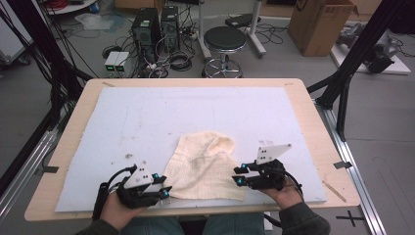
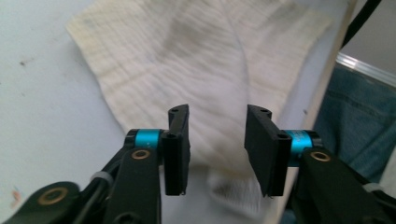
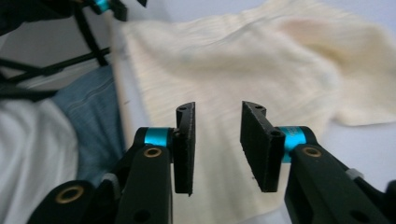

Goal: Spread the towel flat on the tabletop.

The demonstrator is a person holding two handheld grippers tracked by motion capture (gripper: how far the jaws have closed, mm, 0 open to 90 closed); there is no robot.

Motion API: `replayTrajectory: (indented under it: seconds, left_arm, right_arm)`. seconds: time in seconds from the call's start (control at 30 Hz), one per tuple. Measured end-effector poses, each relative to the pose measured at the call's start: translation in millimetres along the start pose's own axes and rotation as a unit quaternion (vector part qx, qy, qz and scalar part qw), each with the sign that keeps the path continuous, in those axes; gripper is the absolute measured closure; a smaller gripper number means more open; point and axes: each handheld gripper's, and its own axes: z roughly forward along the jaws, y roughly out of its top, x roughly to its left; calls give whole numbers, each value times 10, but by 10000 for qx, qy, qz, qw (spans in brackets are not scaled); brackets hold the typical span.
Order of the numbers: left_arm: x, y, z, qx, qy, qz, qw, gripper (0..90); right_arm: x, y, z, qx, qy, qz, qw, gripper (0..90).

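Note:
A cream cloth [image 1: 205, 164] lies crumpled on the white mat [image 1: 195, 112], near the table's front edge. My left gripper [image 1: 164, 188] hovers at the cloth's near left corner and points toward it. In the left gripper view its jaws [image 2: 217, 135] stand apart over the cloth [image 2: 201, 60], with nothing pinched between them. My right gripper [image 1: 239, 175] is at the cloth's near right corner. In the right gripper view its jaws [image 3: 217, 135] are also apart above the cloth [image 3: 243, 60], gripping nothing. The cloth's far part is bunched into a raised fold.
The mat covers most of a wooden table [image 1: 313, 122]. Beyond the table stand a black stool [image 1: 224, 41], computer towers [image 1: 147, 29] with cables, and a cardboard box [image 1: 320, 24]. A black frame leg [image 1: 352, 63] rises at the right. The person's jeans [image 2: 359, 121] show below the front edge.

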Motion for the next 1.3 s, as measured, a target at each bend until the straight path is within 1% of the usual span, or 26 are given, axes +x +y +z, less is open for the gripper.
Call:
replayTrajectory:
  seconds: [0.13, 0.17, 0.2, 0.23, 0.3, 0.33, 0.43, 0.47, 0.5, 0.53, 0.67, 0.7, 0.73, 0.77, 0.8, 0.83, 0.9, 0.97, 1.0, 1.03, 1.07, 1.1, 1.13, 1.17, 1.23, 1.3]
  left_arm:
    - [214, 232, 121, -135, -11, -80, 9999, 546]
    - [214, 232, 121, -135, -11, -80, 9999, 544]
    - [320, 355, 205, -177, 21, -117, 9998, 541]
    - [320, 355, 205, -177, 21, -117, 9998, 534]
    - [466, 519, 346, -219, 103, -171, 9996, 529]
    - [506, 568, 406, -208, 123, -186, 9995, 529]
    - [619, 686, 591, -41, 185, -212, 9996, 531]
    - [660, 720, 655, 82, 138, -193, 9997, 554]
    - [660, 720, 655, 82, 138, -193, 9997, 565]
    - [727, 777, 771, 233, 159, -194, 9994, 563]
    - [882, 814, 935, 154, 183, -520, 9984, 563]
    - [882, 814, 935, 154, 183, -520, 9984, 555]
    - [959, 807, 1010, 202, 225, -620, 9976, 539]
    - [959, 807, 1010, 202, 225, -620, 9976, 532]
    - [991, 800, 1044, 273, 244, -686, 9970, 524]
    - [1042, 783, 1098, 320, 261, -726, 9965, 510]
    - [1065, 779, 1151, 395, 250, -803, 9957, 473]
    - [1069, 775, 1215, 560, 301, -756, 9951, 472]
    - [1066, 769, 1244, 577, 329, -766, 9948, 474]
    - [1066, 769, 1244, 577, 329, -766, 9948, 490]
    - [1070, 753, 1285, 672, 365, -754, 9942, 524]
    - [1071, 743, 1300, 729, 354, -756, 9938, 570]
    - [1074, 733, 1310, 771, 317, -716, 9939, 631]
    - [1073, 728, 1316, 805, 355, -687, 9937, 684]
    - [1078, 723, 1312, 815, 321, -703, 9937, 779]
    - [1063, 729, 1300, 825, 376, -658, 9937, 817]
  right_arm:
    - [-165, 7, 19, -110, -336, 199, 9992, 630]
    - [-165, 7, 19, -110, -336, 199, 9992, 630]
    - [-222, -3, 22, -140, -469, 266, 9984, 630]
    - [-222, -3, 22, -140, -469, 266, 9984, 630]
    - [-277, -20, -7, -189, -609, 346, 9974, 631]
    - [-284, -25, -15, -220, -627, 365, 9971, 631]
    - [-300, -34, -31, -243, -678, 353, 9968, 630]
    - [-302, -35, -30, -240, -691, 342, 9967, 630]
    - [-302, -33, -30, -228, -704, 333, 9967, 630]
    - [-302, -32, -28, -225, -711, 320, 9967, 629]
    - [-310, -31, -15, -208, -727, 266, 9968, 628]
    - [-310, -31, -15, -208, -727, 266, 9968, 628]
    - [-311, -30, -13, -203, -739, 265, 9967, 628]
    - [-319, -31, -14, -203, -755, 244, 9966, 630]
    - [-318, -32, -19, -190, -750, 295, 9966, 633]
    - [-332, -36, -20, -216, -781, 263, 9964, 636]
    - [-356, -49, -29, -241, -798, 299, 9961, 637]
    - [-395, -67, -35, -239, -825, 408, 9955, 638]
    - [-418, -75, -34, -244, -839, 472, 9951, 639]
    - [-444, -82, -34, -248, -831, 526, 9948, 640]
    - [-474, -87, -29, -246, -838, 575, 9945, 640]
    - [-497, -88, -23, -233, -862, 683, 9937, 640]
    - [-531, -87, -14, -231, -882, 705, 9933, 639]
    - [-556, -85, -4, -229, -919, 761, 9926, 640]
    - [-616, -81, 34, -197, -964, 819, 9918, 640]
    - [-680, -74, 83, -132, -1007, 874, 9910, 641]
